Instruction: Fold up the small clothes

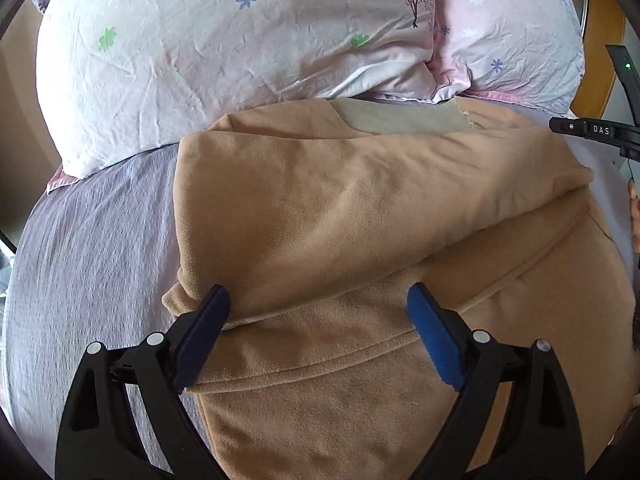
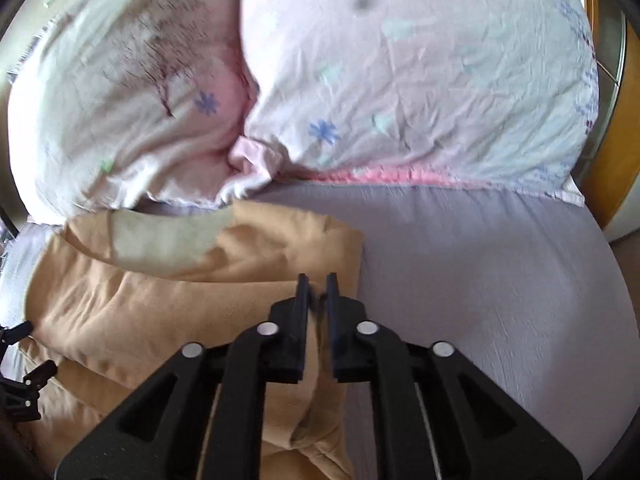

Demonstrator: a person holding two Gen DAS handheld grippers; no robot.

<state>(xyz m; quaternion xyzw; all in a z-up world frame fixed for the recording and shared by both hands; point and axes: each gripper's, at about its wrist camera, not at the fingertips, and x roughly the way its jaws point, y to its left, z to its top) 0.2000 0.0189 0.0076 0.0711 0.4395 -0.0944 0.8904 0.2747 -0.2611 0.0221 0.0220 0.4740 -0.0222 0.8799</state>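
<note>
A tan fleece garment (image 1: 340, 216) lies partly folded on a grey-lilac bed sheet (image 1: 88, 240), one layer folded over across its top. My left gripper (image 1: 318, 300) is open just above the garment's near left part, its blue pads (image 1: 434, 336) spread wide with nothing between them. In the right wrist view the same garment (image 2: 152, 300) lies at the left. My right gripper (image 2: 318, 284) is shut on the garment's right edge, a fold of tan cloth pinched between its dark pads. The right gripper's black body (image 1: 600, 130) shows at the right edge of the left wrist view.
Two flower-print pillows (image 1: 224, 52) (image 2: 420, 72) lie along the far side of the bed, close behind the garment. Bare sheet (image 2: 500, 280) spreads to the right of the garment. A wooden bed frame (image 2: 624, 140) runs along the far right.
</note>
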